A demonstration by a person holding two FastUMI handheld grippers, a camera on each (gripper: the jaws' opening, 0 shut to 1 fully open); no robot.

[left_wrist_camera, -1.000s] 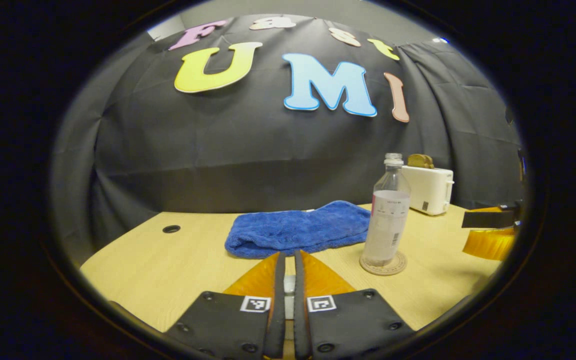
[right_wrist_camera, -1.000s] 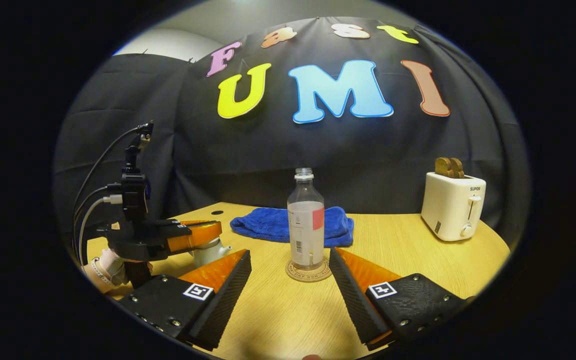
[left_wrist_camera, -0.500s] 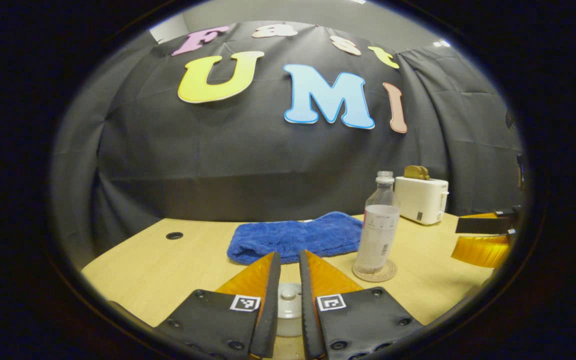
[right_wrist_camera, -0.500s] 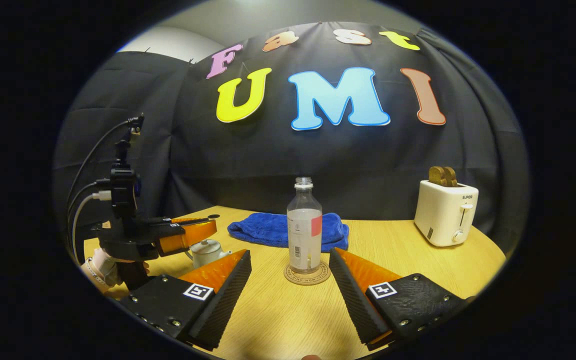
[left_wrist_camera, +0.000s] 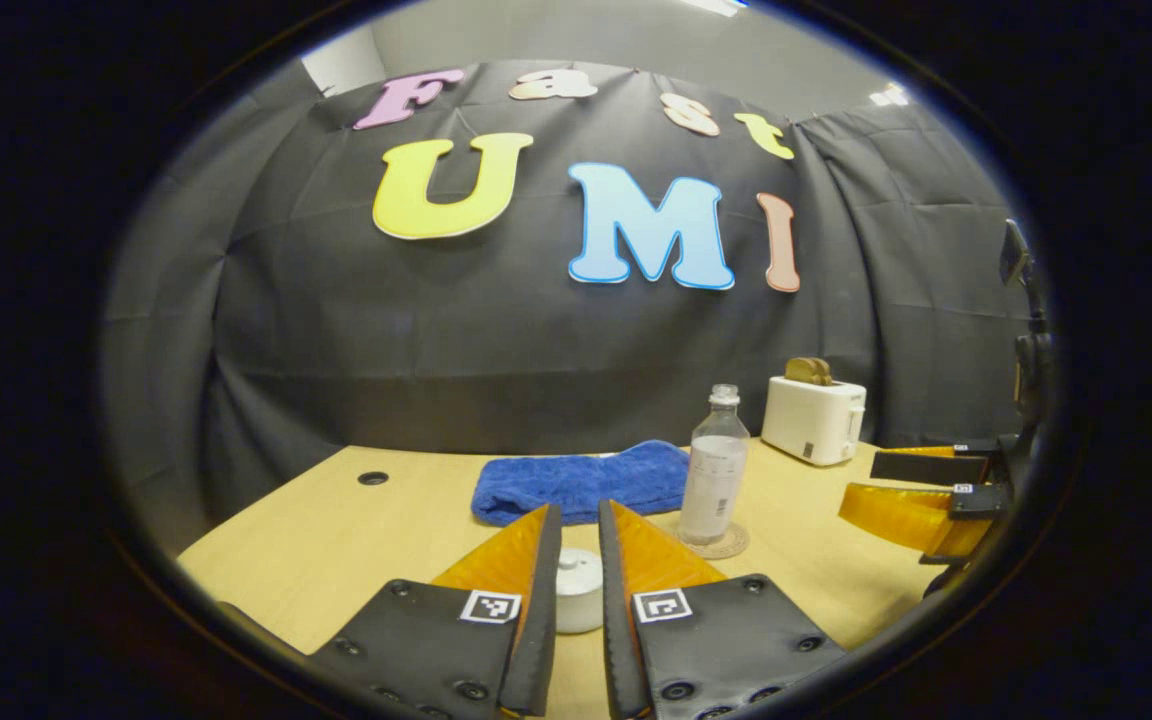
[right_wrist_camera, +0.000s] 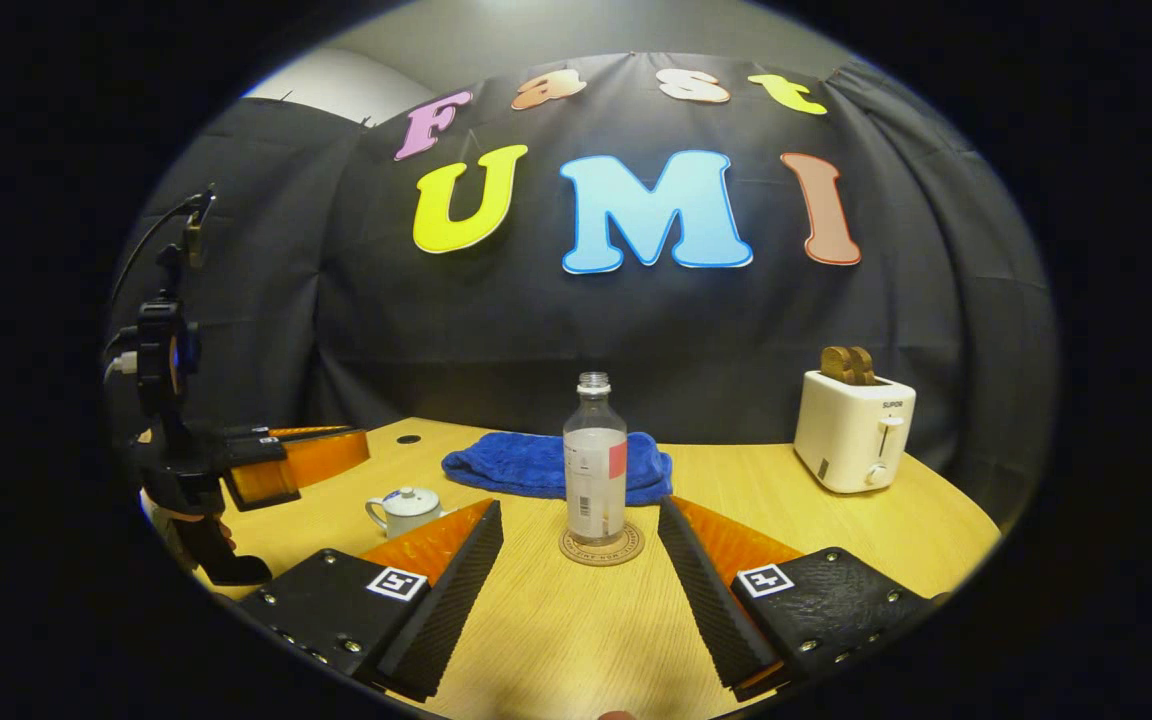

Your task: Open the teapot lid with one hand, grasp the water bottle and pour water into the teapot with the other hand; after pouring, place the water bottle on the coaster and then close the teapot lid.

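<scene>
A small white teapot [right_wrist_camera: 404,508] stands on the wooden table [right_wrist_camera: 556,640] with its lid on. In the left gripper view the teapot [left_wrist_camera: 577,590] sits beyond my left gripper [left_wrist_camera: 577,512], seen through the narrow gap between the fingers, which touch nothing. The clear water bottle [right_wrist_camera: 594,478], capless and partly filled, stands upright on a round coaster [right_wrist_camera: 601,546]. My right gripper [right_wrist_camera: 578,510] is wide open just short of the bottle and holds nothing. The left gripper [right_wrist_camera: 281,462] hovers left of the teapot, apart from it. The right gripper [left_wrist_camera: 861,482] is at the right edge.
A folded blue towel [right_wrist_camera: 546,465] lies behind the bottle. A white toaster [right_wrist_camera: 851,435] holding bread stands at the back right. A cable hole [left_wrist_camera: 372,478] marks the table's far left. A hand [right_wrist_camera: 191,525] holds the left gripper's grip.
My left gripper has let go of the teapot lid's knob, opened slightly and pulled back and up. The right gripper has also backed away from the bottle, still open.
</scene>
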